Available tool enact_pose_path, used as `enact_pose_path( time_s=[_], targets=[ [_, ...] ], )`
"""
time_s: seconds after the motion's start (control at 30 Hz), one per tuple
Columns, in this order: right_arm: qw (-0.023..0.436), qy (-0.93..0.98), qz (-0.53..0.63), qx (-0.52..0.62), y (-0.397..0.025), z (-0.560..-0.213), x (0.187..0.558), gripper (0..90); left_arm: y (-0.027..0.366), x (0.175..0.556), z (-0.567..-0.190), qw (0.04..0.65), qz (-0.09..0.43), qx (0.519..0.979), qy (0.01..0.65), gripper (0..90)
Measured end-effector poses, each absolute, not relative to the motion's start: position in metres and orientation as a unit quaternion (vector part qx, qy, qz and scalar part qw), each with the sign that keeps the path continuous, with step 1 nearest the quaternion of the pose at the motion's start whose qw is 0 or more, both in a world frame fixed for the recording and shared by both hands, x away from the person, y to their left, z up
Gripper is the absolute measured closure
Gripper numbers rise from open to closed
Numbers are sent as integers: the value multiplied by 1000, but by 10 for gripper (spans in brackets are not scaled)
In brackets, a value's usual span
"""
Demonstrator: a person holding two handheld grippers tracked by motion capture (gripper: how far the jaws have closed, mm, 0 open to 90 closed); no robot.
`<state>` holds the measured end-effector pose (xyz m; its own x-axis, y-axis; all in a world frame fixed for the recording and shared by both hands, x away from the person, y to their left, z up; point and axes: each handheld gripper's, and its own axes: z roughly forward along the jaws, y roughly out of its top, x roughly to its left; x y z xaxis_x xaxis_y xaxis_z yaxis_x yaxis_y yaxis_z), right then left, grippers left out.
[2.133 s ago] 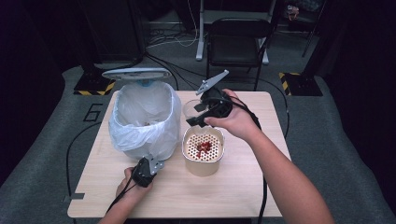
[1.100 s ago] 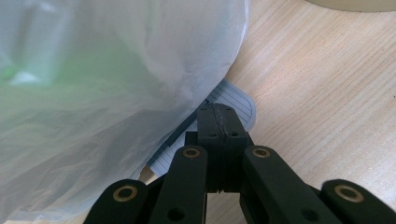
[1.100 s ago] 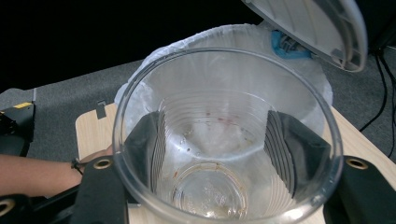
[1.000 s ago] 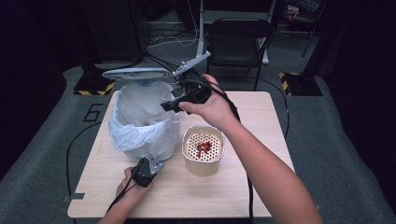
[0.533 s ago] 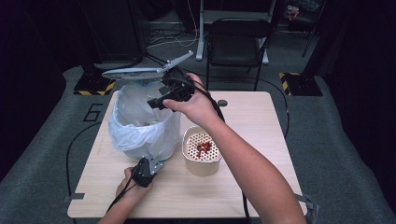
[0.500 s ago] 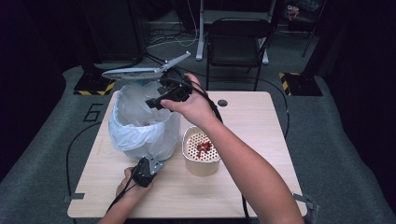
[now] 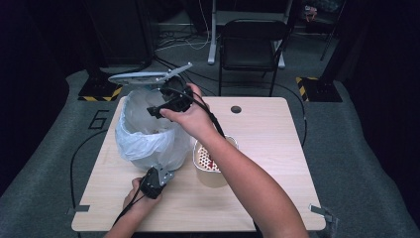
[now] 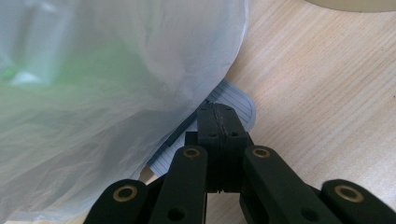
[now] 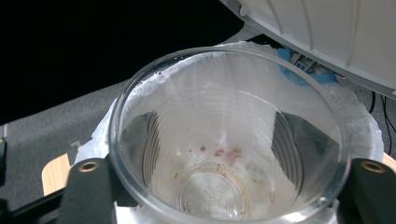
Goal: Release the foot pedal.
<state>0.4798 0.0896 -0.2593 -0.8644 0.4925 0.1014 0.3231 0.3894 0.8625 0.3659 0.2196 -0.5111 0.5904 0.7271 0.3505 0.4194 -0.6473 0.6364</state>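
- right gripper [image 7: 159, 110] jaws clamped on clear plastic cup [image 9: 226, 140], held over lined bin [image 7: 148, 136]
- left gripper [image 8: 218, 122] jaws together on bin pedal [image 8: 233, 105], tabletop [image 7: 267, 134]

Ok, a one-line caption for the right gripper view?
Right tool holds a clear plastic cup over the lined bin.
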Motion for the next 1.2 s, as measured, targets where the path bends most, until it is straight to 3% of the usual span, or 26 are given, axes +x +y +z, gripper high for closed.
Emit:
enact_pose_path(
  time_s=[0.2, 0.67, 1.2],
  targets=[
    [112, 817, 505, 254, 93, -264, 475, 141, 220, 366, -511, 252, 304, 855, 335, 898],
    [108, 819, 503, 256, 76, -266, 468, 143, 219, 365, -511, 252, 302, 855, 338, 898],
    [133, 822, 487, 264, 10, -273, 448, 196, 222, 368, -510, 264, 289, 851, 351, 878]
  ],
)
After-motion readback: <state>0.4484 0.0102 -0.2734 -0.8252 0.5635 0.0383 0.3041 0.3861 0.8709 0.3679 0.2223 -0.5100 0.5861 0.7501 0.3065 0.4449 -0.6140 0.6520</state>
